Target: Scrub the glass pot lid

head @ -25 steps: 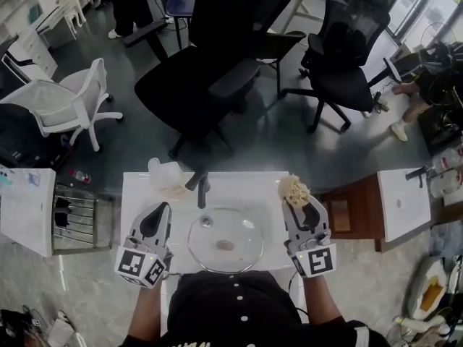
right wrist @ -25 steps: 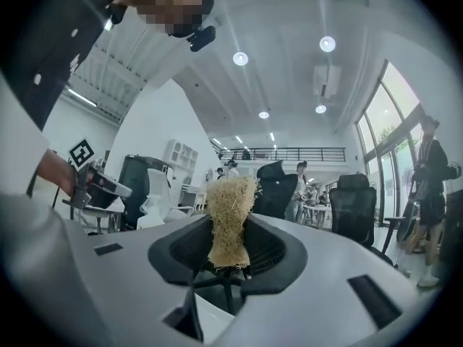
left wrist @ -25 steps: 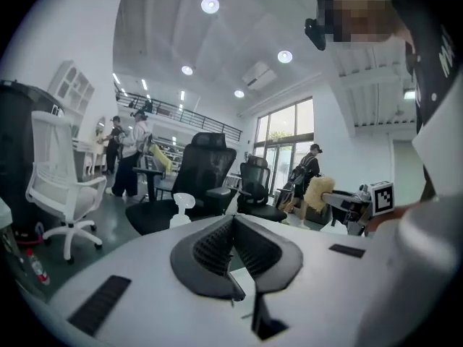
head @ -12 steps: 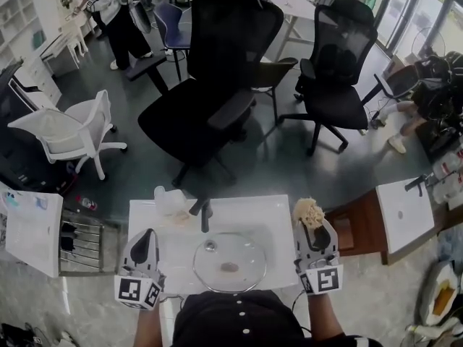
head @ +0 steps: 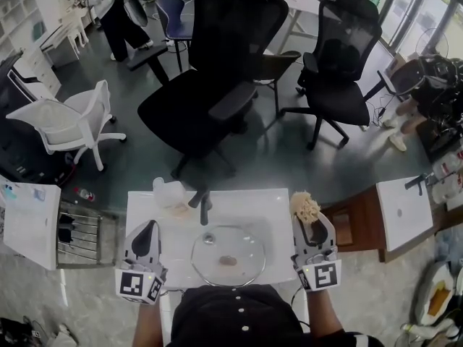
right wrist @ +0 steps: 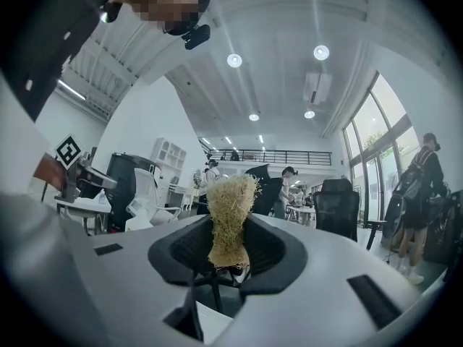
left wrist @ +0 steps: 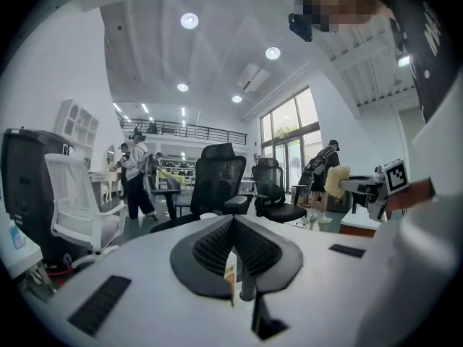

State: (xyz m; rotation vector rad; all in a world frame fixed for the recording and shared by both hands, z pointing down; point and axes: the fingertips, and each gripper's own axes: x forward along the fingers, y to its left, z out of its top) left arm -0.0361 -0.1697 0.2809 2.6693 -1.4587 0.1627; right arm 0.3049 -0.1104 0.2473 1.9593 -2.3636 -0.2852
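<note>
Beyond the white sink counter stands a large black office chair, with a second black chair farther right and a white chair farther left. A wire rack stands just left of the counter, a brown wooden stand just right, and a pale tub sits on its far-left corner.

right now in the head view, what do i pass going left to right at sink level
wire rack, left gripper, glass pot lid, right gripper holding the scrubber, wooden stand, white side table
</note>
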